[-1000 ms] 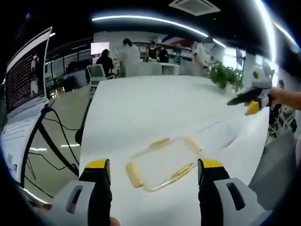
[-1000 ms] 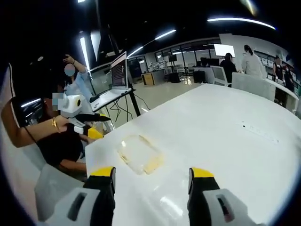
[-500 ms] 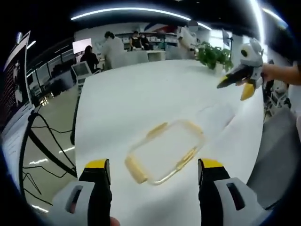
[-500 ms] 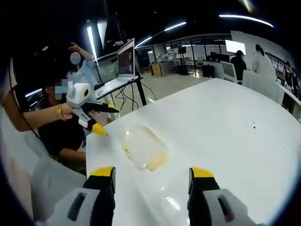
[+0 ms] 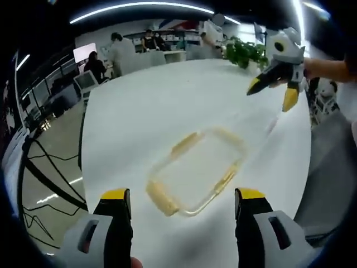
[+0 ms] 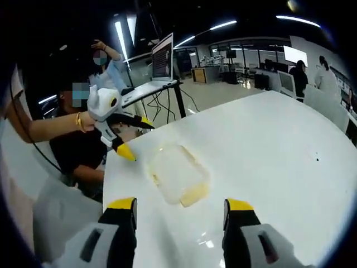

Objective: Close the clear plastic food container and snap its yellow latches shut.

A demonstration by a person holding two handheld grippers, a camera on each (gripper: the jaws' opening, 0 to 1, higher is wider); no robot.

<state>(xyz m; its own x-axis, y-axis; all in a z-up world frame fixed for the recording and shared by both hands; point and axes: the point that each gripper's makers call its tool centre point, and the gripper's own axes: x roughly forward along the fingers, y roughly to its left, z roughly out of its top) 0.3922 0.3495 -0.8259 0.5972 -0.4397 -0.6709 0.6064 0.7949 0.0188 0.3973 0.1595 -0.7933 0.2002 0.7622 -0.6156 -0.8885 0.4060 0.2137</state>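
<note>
The clear plastic container [image 5: 195, 170] lies flat on the white table [image 5: 145, 111], with yellow latches along its edges. It sits just ahead of my left gripper [image 5: 183, 201], whose yellow-tipped jaws stand open with nothing between them. My right gripper [image 5: 271, 94] hovers open beyond the container's far right corner. A faint clear shape [image 5: 261, 121] lies under it, too blurred to tell what it is. In the right gripper view, the container [image 6: 178, 176] lies ahead of my open right gripper [image 6: 181, 205]. My left gripper [image 6: 136, 137] hangs open by the container's far left end.
The table's edges [image 6: 109, 184] run close to the container. A potted plant [image 5: 242, 53] stands at one far corner. A laptop [image 6: 163, 58] on a stand and cables [image 5: 39, 173] stand off the table. Several people [image 5: 120, 50] are in the background.
Both cameras have come nearer, so the container looks larger in each view. Each gripper now shows closer to the container in the other's view. The container itself has stayed put.
</note>
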